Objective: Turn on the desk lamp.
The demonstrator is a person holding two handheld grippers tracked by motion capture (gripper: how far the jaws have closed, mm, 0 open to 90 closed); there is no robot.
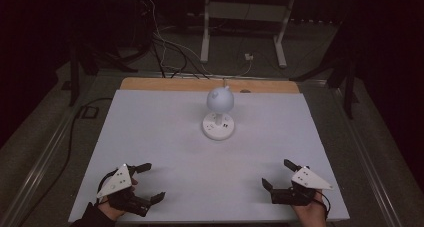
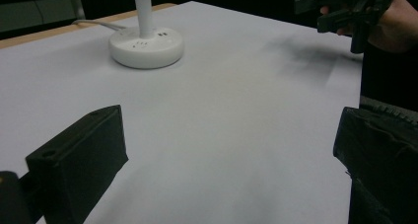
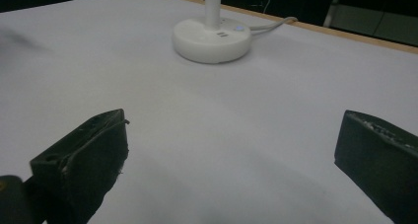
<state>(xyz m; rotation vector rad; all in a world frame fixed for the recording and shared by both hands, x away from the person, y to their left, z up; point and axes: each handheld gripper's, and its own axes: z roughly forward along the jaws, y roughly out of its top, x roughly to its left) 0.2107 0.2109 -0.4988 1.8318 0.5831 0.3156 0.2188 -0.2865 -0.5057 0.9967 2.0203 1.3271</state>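
1. My left gripper sits at the near left corner of the worktop, its jaws spread wide with nothing between them.
2. My right gripper sits at the near right corner, jaws just as wide apart and holding nothing.
3. The lamp stands toward the far middle of the worktop, well apart from both grippers: a round white base with a thin stem and a ball-shaped head.
4. The high view alone shows the lamp's head; in both gripper views the stem is cut off by the top edge.
5. The left gripper view shows the lamp base with a white cable running off to the far left, and my right gripper at the top right corner, partly cut off.
6. The right gripper view shows a small light spot on the base, which I cannot make out from above.
7. The high view shows a strip of bare wood along the worktop's far edge, and a dim floor with cables and a white frame beyond.
8. The room is dark, so details away from the worktop are hard to tell.
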